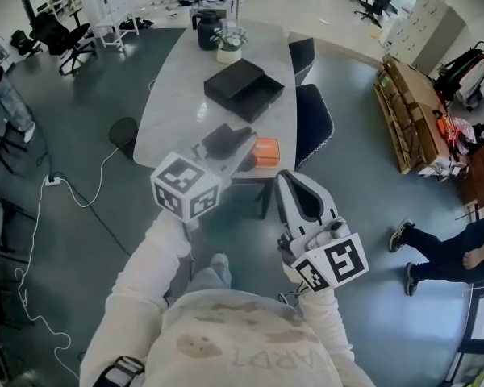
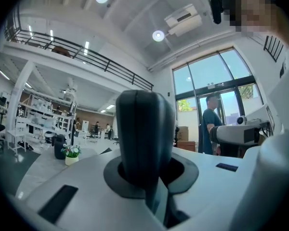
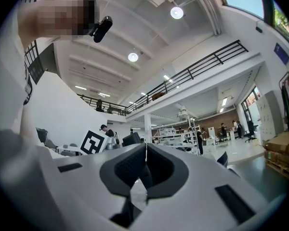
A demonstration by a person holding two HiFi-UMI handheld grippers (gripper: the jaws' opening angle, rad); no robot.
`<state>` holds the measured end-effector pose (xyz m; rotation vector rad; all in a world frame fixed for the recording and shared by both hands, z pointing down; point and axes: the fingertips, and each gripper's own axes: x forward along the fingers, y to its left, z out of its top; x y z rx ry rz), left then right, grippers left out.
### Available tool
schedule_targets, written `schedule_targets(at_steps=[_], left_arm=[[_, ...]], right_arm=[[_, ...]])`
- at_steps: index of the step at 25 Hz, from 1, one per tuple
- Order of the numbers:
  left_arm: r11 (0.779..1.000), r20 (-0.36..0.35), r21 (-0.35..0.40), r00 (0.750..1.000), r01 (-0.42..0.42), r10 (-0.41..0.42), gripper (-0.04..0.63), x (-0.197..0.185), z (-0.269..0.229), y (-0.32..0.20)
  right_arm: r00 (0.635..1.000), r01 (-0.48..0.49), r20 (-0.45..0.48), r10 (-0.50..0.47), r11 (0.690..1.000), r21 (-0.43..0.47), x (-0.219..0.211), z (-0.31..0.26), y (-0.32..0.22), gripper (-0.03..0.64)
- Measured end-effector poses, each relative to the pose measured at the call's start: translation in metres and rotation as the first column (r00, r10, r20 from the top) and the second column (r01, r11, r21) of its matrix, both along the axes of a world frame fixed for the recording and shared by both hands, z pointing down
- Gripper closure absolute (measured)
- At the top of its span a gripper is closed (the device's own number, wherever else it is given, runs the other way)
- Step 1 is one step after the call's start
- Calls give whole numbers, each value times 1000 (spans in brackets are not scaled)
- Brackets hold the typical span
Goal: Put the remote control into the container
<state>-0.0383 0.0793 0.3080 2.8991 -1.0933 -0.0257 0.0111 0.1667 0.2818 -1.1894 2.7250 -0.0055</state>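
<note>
Left claw (image 1: 224, 150) clamps the remote control (image 2: 144, 129); right claw (image 3: 145, 170) is closed, empty. I'd carry it level over the tabletop (image 1: 177, 111), releasing low inside the black container (image 1: 244, 89).

Bright ceiling lamps (image 2: 158, 35), fisheye-warped edges, blurred foreground.

Mid-frame: 2 grippers, left gripper (image 1: 235, 153) and right gripper (image 1: 289, 177); 1 remote control (image 1: 223, 141). Upper centre: 1 white table (image 1: 185, 95), 1 black container (image 1: 244, 89), 1 potted plant (image 1: 228, 43), 1 orange box (image 1: 266, 151), 2 dark chairs (image 1: 315, 119).
</note>
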Motion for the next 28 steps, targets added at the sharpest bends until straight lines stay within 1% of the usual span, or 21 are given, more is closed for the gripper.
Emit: schedule_targets(at_steps=[7, 13, 18, 28], left_arm=[[999, 11, -14, 999, -52, 53, 541, -19, 9, -73], [996, 10, -45, 997, -79, 80, 541, -34, 20, -117], [993, 13, -84, 996, -84, 85, 541, -34, 39, -149], [989, 85, -139, 994, -57, 69, 541, -13, 63, -229]], right_arm=[[999, -38, 7, 38, 999, 4, -26, 1, -65, 600], [997, -74, -3, 74, 997, 1, -38, 3, -100, 600], [996, -94, -6, 93, 995, -20, -36, 12, -123, 600], [997, -82, 9, 82, 996, -46, -12, 16, -186, 600]])
